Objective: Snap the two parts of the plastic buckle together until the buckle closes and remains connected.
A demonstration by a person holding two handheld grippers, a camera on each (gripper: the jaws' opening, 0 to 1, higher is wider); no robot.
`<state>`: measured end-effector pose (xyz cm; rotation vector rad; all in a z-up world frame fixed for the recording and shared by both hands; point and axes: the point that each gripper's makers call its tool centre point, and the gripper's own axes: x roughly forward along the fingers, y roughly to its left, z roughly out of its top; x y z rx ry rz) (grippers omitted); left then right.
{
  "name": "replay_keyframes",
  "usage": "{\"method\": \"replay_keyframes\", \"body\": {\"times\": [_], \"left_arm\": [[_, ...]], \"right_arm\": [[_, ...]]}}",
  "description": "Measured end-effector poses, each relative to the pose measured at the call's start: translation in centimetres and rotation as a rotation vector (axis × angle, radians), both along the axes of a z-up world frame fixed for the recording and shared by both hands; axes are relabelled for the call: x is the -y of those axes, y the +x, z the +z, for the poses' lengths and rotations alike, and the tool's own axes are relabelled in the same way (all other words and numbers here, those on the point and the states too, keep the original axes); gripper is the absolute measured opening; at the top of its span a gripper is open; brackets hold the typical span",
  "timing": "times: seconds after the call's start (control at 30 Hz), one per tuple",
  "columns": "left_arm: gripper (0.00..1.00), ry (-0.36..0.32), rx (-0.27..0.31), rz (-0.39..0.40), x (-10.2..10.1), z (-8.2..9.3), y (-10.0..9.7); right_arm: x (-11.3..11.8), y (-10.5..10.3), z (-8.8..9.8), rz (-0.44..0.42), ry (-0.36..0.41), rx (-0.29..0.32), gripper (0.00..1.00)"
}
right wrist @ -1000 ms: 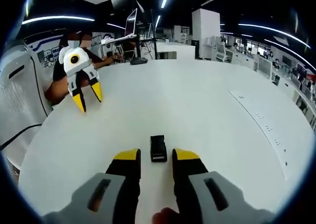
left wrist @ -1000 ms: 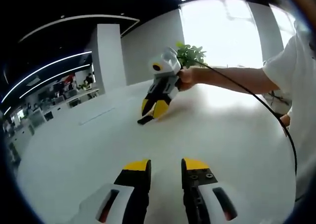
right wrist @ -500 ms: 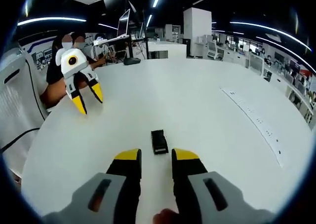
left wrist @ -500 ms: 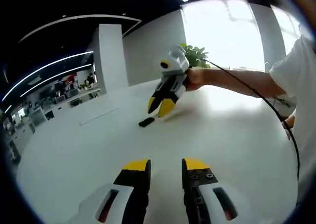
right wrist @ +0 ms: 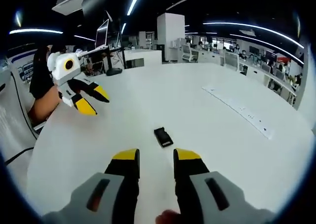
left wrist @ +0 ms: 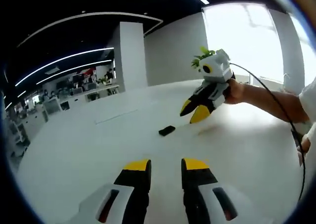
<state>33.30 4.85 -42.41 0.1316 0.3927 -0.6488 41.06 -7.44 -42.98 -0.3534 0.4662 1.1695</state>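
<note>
A small black plastic buckle (left wrist: 167, 130) lies flat on the white table (left wrist: 89, 155), looking like a single piece. In the right gripper view the buckle (right wrist: 163, 136) sits just beyond my right gripper (right wrist: 156, 156), which stands open and holds nothing. My left gripper (left wrist: 166, 166) is also open and holds nothing, well short of the buckle. From the left gripper view the right gripper (left wrist: 196, 109) hovers to the right of the buckle, a little above the table, its yellow tips apart. The left gripper (right wrist: 94, 100) shows at the left in the right gripper view, tilted sideways with its jaws spread.
A long pale strip (right wrist: 237, 108) lies on the table (right wrist: 163, 100) to the right of the buckle. A hand, forearm and black cable (left wrist: 266, 98) trail behind the right gripper. A green plant (left wrist: 201, 57) and office desks stand past the table's edge.
The right gripper has lifted off the buckle and drawn back from it, leaving it on the table. The left gripper has tilted sideways. Both cameras have swung.
</note>
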Motion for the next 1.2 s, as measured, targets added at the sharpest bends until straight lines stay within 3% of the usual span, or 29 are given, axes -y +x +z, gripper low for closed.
{"method": "replay_keyframes", "body": {"times": [0.23,0.43,0.5,0.63,0.8,1.2], "left_arm": [[0.24,-0.003,0.007,0.016,0.2,-0.1,0.3],[0.24,-0.003,-0.003,0.022,0.6,-0.4,0.8],[0.24,0.001,0.0,0.017,0.7,-0.3,0.8],[0.24,-0.003,0.002,0.01,1.0,-0.1,0.6],[0.24,0.013,0.018,0.026,0.9,0.1,0.9],[0.24,-0.013,-0.01,0.043,0.4,-0.4,0.3]], "right_arm": [[0.1,-1.3,0.8,-0.088,0.015,0.012,0.26],[1.7,-2.1,0.6,-0.262,0.003,0.042,0.27],[1.9,-2.7,0.5,-0.299,0.033,0.032,0.28],[2.1,-3.9,0.4,-0.337,0.053,0.007,0.3],[2.5,-4.8,0.7,-0.372,0.071,0.042,0.29],[3.9,-7.0,1.3,-0.477,0.118,-0.005,0.31]]}}
